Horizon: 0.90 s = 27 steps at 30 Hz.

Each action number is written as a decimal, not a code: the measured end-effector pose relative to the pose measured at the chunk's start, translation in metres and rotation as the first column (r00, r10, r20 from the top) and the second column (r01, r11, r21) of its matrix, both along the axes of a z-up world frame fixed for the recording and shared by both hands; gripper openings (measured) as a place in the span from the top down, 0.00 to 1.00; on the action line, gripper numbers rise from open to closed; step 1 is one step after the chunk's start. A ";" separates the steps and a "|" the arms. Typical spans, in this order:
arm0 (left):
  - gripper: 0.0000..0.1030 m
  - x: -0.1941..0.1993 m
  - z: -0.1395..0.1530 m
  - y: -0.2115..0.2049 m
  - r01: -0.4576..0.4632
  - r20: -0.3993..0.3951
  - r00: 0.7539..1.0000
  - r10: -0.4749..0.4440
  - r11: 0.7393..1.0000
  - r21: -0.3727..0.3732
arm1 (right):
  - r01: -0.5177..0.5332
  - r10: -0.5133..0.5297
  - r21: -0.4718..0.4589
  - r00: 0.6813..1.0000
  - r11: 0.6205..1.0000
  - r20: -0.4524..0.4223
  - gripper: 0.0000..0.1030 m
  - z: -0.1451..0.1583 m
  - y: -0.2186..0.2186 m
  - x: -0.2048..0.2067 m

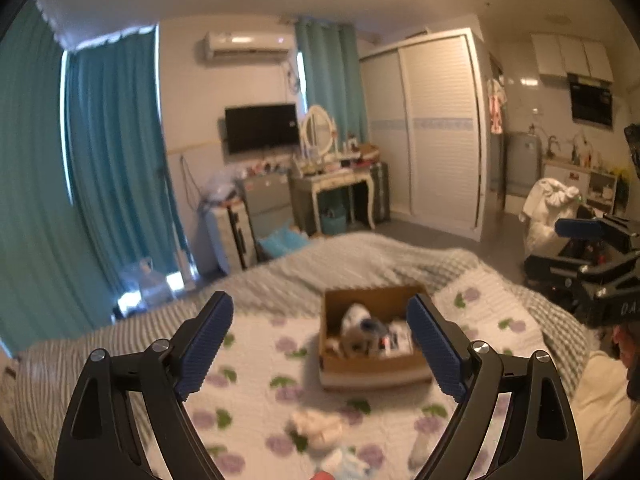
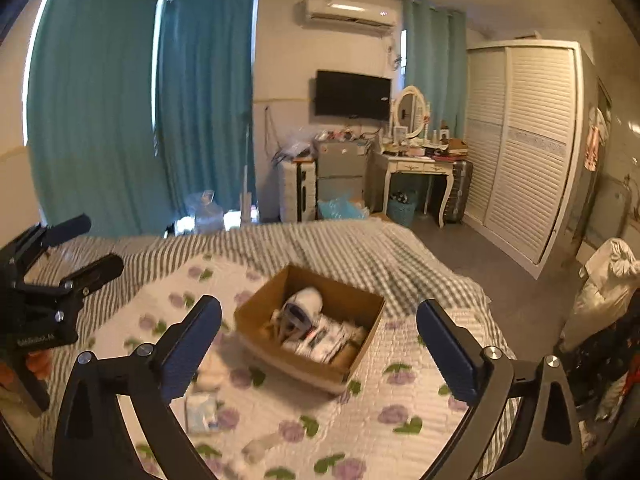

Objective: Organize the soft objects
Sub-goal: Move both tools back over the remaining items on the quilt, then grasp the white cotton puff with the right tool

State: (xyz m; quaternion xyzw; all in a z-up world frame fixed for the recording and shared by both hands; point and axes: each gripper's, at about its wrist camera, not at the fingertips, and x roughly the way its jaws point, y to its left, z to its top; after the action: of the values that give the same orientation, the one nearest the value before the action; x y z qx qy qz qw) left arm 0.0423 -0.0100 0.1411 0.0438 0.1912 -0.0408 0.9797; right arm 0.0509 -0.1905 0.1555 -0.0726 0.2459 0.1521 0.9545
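Floral-quilted bed (image 2: 400, 432) carries cardboard box (image 2: 360, 312), scattered soft items (image 1: 316, 426).

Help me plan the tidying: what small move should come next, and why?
Probably lower the left hand-held gripper, open and empty, toward the cream soft item lying loose on the floral quilt short of the cardboard box, which already holds others.

Home bedroom, quilted bed (image 2: 420, 360), wardrobe (image 2: 528, 140), dressing table (image 2: 412, 166)
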 end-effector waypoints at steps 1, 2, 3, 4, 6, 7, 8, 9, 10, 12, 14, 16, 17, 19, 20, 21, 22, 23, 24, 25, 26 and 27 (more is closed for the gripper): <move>0.13 -0.004 -0.010 0.003 -0.013 -0.019 1.000 0.013 1.000 -0.012 | -0.006 0.006 -0.012 1.000 1.000 -0.011 0.04 -0.007 0.004 -0.006; 0.13 -0.007 -0.018 0.005 -0.019 -0.040 0.999 0.018 1.000 -0.017 | -0.011 0.010 -0.022 0.999 1.000 -0.031 0.04 -0.018 0.009 -0.012; 0.13 -0.008 -0.029 0.008 -0.027 -0.065 0.998 0.025 0.999 -0.024 | -0.013 0.011 -0.029 0.999 1.000 -0.051 0.04 -0.028 0.011 -0.016; 0.13 -0.011 -0.039 0.007 -0.028 -0.087 0.996 0.025 0.999 -0.028 | -0.012 0.010 -0.035 0.997 0.999 -0.074 0.04 -0.042 0.013 -0.019; 0.13 -0.015 -0.059 0.007 -0.031 -0.126 0.992 0.027 0.999 -0.023 | -0.010 0.004 -0.044 0.992 0.999 -0.124 0.04 -0.073 0.018 -0.024; 0.13 -0.018 -0.072 0.006 -0.035 -0.147 0.989 0.032 0.999 -0.015 | -0.012 0.003 -0.051 0.988 0.999 -0.156 0.04 -0.090 0.021 -0.027; 0.13 -0.023 -0.086 0.004 -0.054 -0.158 0.986 0.052 0.999 -0.004 | -0.013 0.002 -0.053 0.981 0.998 -0.195 0.04 -0.112 0.023 -0.030; 0.13 -0.025 -0.096 0.003 -0.063 -0.168 0.984 0.063 0.998 0.007 | -0.010 -0.002 -0.053 0.973 0.999 -0.231 0.04 -0.130 0.025 -0.034; 0.13 -0.027 -0.112 0.001 -0.062 -0.180 0.982 0.063 0.998 0.014 | -0.010 -0.003 -0.047 0.961 0.999 -0.277 0.04 -0.150 0.029 -0.034; 0.13 -0.027 -0.132 0.001 -0.065 -0.211 0.975 0.064 0.998 0.005 | -0.007 -0.006 -0.035 0.932 0.999 -0.363 0.04 -0.190 0.034 -0.033; 0.13 -0.028 -0.153 0.004 -0.071 -0.243 0.968 0.058 0.996 -0.045 | 0.003 -0.012 -0.021 0.901 1.000 -0.433 0.04 -0.227 0.035 -0.031; 0.13 -0.030 -0.171 0.005 -0.079 -0.260 0.964 0.058 0.994 -0.071 | 0.011 -0.010 -0.001 0.877 1.000 -0.481 0.04 -0.249 0.037 -0.029; 0.13 -0.030 -0.181 0.003 -0.078 -0.276 0.959 0.057 0.995 -0.065 | 0.008 -0.002 0.011 0.872 1.000 -0.490 0.04 -0.259 0.042 -0.028; 0.13 -0.031 -0.197 -0.001 -0.069 -0.312 0.949 0.050 0.996 -0.048 | 0.008 -0.007 0.000 0.874 1.000 -0.485 0.04 -0.272 0.049 -0.030; 0.13 -0.032 -0.206 -0.002 -0.062 -0.326 0.944 0.046 0.997 -0.039 | 0.006 -0.018 -0.027 0.880 1.000 -0.475 0.04 -0.273 0.053 -0.029; 0.13 -0.033 -0.211 -0.004 -0.059 -0.335 0.941 0.045 0.998 -0.033 | -0.005 -0.014 -0.038 0.882 0.999 -0.471 0.07 -0.276 0.056 -0.030; 0.13 -0.034 -0.218 -0.004 -0.057 -0.345 0.938 0.043 0.998 -0.029 | -0.019 0.001 -0.033 0.881 0.999 -0.474 0.12 -0.279 0.058 -0.031; 0.13 -0.034 -0.226 -0.003 -0.057 -0.357 0.933 0.041 0.998 -0.035 | -0.030 0.014 -0.025 0.875 0.999 -0.483 0.15 -0.281 0.060 -0.029; 0.13 -0.033 -0.230 0.000 -0.060 -0.367 0.929 0.038 0.997 -0.047 | -0.040 0.015 -0.042 0.872 0.998 -0.489 0.23 -0.284 0.064 -0.029; 0.13 -0.031 -0.236 0.004 -0.064 -0.390 0.920 0.036 0.996 -0.061 | -0.045 0.013 -0.052 0.870 0.998 -0.493 0.30 -0.286 0.067 -0.027; 0.13 -0.030 -0.238 0.007 -0.079 -0.402 0.915 0.045 0.995 -0.068 | -0.051 0.017 -0.054 0.863 0.997 -0.504 0.32 -0.289 0.070 -0.026; 0.13 -0.030 -0.239 0.011 -0.095 -0.405 0.913 0.056 0.993 -0.076 | -0.054 0.020 -0.052 0.859 0.997 -0.512 0.38 -0.292 0.070 -0.025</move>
State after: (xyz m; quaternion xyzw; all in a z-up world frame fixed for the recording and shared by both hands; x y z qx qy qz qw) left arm 0.0126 0.0011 -0.0974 -0.0192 0.3877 -0.0200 0.9214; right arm 0.0258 -0.1204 -0.1364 -0.0655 0.4933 0.1762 0.8493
